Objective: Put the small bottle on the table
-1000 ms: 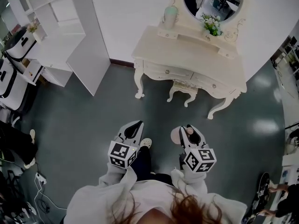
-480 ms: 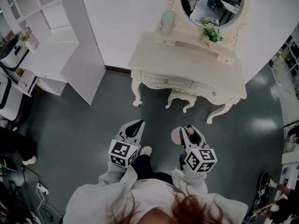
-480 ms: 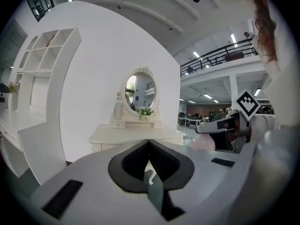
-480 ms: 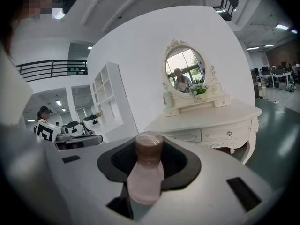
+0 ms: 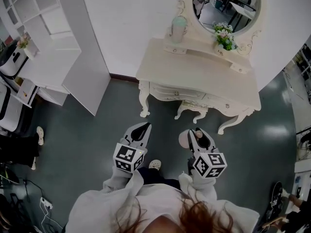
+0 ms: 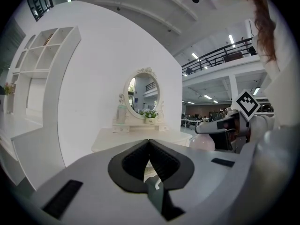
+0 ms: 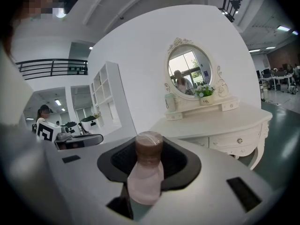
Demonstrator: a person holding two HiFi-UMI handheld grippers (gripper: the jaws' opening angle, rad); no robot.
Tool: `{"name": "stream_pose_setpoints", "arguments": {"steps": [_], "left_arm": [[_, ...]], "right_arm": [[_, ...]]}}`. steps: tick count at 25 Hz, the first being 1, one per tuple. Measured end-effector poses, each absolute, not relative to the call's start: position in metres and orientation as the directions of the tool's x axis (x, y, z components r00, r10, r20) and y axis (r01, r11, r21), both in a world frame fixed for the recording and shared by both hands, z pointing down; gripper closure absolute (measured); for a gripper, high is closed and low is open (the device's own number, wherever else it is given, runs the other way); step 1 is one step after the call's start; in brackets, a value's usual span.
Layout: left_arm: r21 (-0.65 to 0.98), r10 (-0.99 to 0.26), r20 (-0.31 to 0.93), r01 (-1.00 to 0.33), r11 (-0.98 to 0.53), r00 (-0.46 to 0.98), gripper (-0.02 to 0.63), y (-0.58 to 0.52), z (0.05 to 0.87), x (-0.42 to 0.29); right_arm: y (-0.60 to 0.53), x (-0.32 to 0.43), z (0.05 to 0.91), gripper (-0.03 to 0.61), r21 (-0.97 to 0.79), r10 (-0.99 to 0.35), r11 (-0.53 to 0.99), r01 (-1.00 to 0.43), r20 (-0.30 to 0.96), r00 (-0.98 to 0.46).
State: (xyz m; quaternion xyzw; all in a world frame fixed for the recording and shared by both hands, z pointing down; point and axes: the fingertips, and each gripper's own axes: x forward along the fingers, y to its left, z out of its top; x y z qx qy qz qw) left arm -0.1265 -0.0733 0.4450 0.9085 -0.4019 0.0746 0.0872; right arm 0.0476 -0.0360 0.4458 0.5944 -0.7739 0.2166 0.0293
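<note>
The right gripper (image 7: 149,159) is clamped on the small bottle (image 7: 146,175), a pale pink one with a brown cap, which stands upright between the jaws. It is carried in the air, well apart from the cream dressing table's tabletop (image 5: 204,72) ahead. The left gripper (image 6: 149,154) has its jaws together with nothing between them. The step in hand looks like the carry toward the table. Doing it well likely means keeping the grip steady and the bottle upright, and aiming for the bare middle of the tabletop. That spot lies clear of the pale cup (image 5: 178,27) and the flower pot (image 5: 224,35) on the raised ledge under the mirror (image 5: 226,1). The bottle's base should rest on the tabletop before the jaws part. The right gripper view shows the pads on the bottle's body and its cap, whereas the head view gives only a pink bulge beside that gripper. The head view alone shows the stretch of dark floor (image 5: 97,130) between the person and the table, and the stool (image 5: 192,95) tucked beneath it.
</note>
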Motion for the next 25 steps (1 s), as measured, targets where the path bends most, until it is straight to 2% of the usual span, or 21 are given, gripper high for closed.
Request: {"name": "stream_pose_setpoints", "arguments": {"steps": [25], "left_arm": [[0.107, -0.717, 0.258, -0.756, -0.645, 0.648, 0.598, -0.156, 0.474, -0.112]], "right_arm": [[-0.12, 0.072, 0.467, 0.433, -0.299, -0.891, 0.192, -0.935, 0.347, -0.294]]}}
